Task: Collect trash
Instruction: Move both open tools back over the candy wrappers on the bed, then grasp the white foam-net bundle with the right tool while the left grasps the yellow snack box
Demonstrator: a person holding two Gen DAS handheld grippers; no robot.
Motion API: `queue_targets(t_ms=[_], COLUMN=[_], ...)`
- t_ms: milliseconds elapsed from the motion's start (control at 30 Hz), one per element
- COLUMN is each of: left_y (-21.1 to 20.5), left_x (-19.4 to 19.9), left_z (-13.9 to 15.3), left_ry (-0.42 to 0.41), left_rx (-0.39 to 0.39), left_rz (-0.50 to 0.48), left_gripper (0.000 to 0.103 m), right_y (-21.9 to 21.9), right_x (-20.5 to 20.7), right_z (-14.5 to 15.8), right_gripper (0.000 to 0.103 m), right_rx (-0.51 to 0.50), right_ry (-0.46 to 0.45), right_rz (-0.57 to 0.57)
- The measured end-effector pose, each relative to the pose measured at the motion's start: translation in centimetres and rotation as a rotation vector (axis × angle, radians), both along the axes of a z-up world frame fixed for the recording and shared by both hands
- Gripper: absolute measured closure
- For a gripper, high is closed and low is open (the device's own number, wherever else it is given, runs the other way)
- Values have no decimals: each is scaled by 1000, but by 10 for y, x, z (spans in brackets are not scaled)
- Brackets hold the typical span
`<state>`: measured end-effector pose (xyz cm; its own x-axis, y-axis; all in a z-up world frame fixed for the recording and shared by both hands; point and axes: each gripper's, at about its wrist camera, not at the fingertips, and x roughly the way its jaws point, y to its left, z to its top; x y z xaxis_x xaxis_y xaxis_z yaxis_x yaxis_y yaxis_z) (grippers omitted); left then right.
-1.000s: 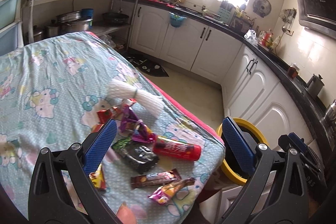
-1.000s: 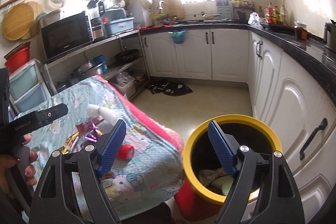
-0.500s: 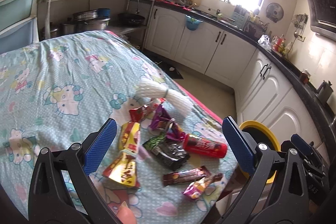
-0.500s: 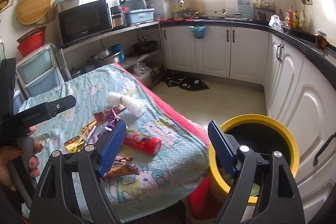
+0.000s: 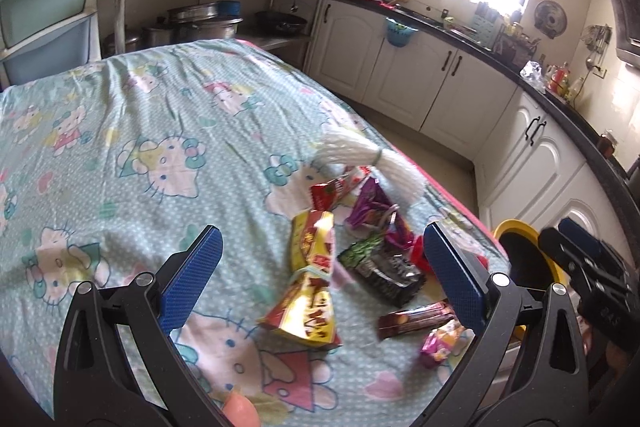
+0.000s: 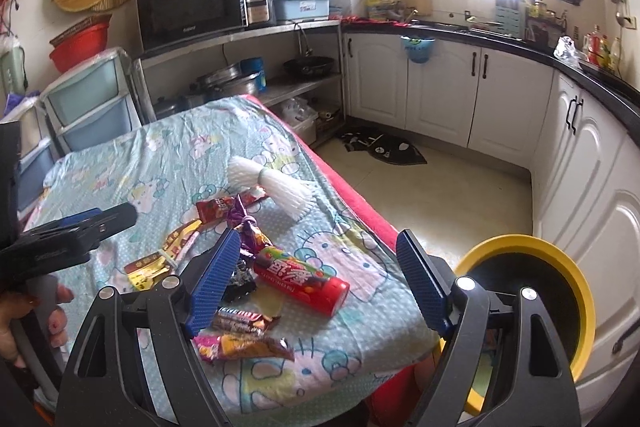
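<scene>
Snack wrappers lie in a heap near the table's right corner: a yellow-red bag (image 5: 310, 291), a black packet (image 5: 386, 273), a purple wrapper (image 5: 370, 207), a brown bar (image 5: 416, 319) and a pink wrapper (image 5: 440, 341). A red tube (image 6: 300, 277) lies among them, and a white bundle (image 6: 272, 185) lies behind. My left gripper (image 5: 320, 275) hangs open above the heap, holding nothing. My right gripper (image 6: 316, 283) is open too, and the red tube lies below, between its fingers. The yellow-rimmed bin (image 6: 560, 303) stands on the floor right of the table.
The table wears a light-blue cartoon cloth (image 5: 140, 131) with a red edge. White cabinets (image 6: 440, 95) under a black counter line the back and right. A shelf with a microwave (image 6: 188, 7) and plastic drawers (image 6: 92, 107) stand behind. A hand (image 6: 24, 315) holds the left gripper.
Both views have swung left, from the bin toward the table. The wrappers now sit between the left fingers, and the red tube has come between the right ones. Both grippers stayed open.
</scene>
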<state>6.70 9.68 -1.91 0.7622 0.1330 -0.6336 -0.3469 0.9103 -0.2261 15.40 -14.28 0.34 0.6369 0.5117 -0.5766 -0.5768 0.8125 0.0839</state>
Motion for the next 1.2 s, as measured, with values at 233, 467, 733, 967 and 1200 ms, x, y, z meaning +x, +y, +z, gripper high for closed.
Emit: queue_targets(t_ms=[233, 467, 733, 967, 1200], left_y=[10, 8, 4, 2, -1], left_x=[-1, -1, 2, 6, 12], left_z=[-16, -32, -45, -50, -60], left_ry=[34, 70, 94, 110, 147], left_rx=[-18, -28, -37, -14, -2], left_rz=[3, -29, -52, -61, -80], left_gripper=[11, 11, 11, 15, 28], right_y=[29, 57, 91, 113, 134], right_x=[26, 54, 81, 97, 106], right_z=[-13, -25, -39, -51, -65], right_gripper=[25, 25, 25, 25, 27], right_rx=[-70, -138, -198, -223, -287], right_ry=[16, 29, 54, 93, 94], right_rz=[52, 95, 147, 172, 183])
